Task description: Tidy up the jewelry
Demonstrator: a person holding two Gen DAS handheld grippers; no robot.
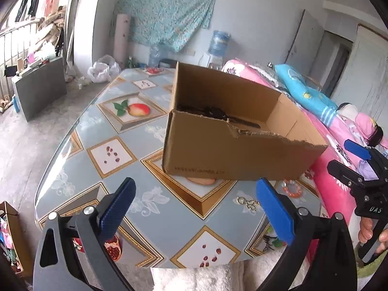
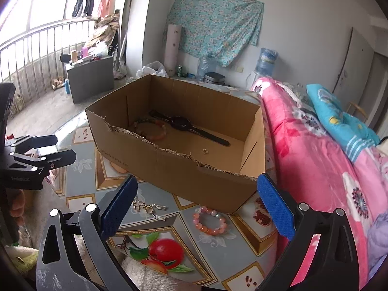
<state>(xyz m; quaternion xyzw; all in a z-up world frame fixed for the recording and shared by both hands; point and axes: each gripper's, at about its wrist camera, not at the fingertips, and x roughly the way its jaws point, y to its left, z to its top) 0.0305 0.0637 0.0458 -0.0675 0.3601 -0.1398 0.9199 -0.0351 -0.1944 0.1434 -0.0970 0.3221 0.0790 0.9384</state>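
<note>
An open cardboard box stands on the fruit-patterned table. Inside lie a black watch, a brown bead bracelet and a tiny metal piece. On the table in front of the box are a pink-orange bead bracelet and a gold and silver trinket. My right gripper hangs open just above these two, holding nothing. My left gripper is open and empty, facing the box from its left end. The left wrist view also shows the bracelet and trinket.
A bed with a pink floral blanket and blue pillow runs along the table's right side. A white fluffy cloth lies at the near edge. The floor drops away left of the table, with a grey cabinet beyond.
</note>
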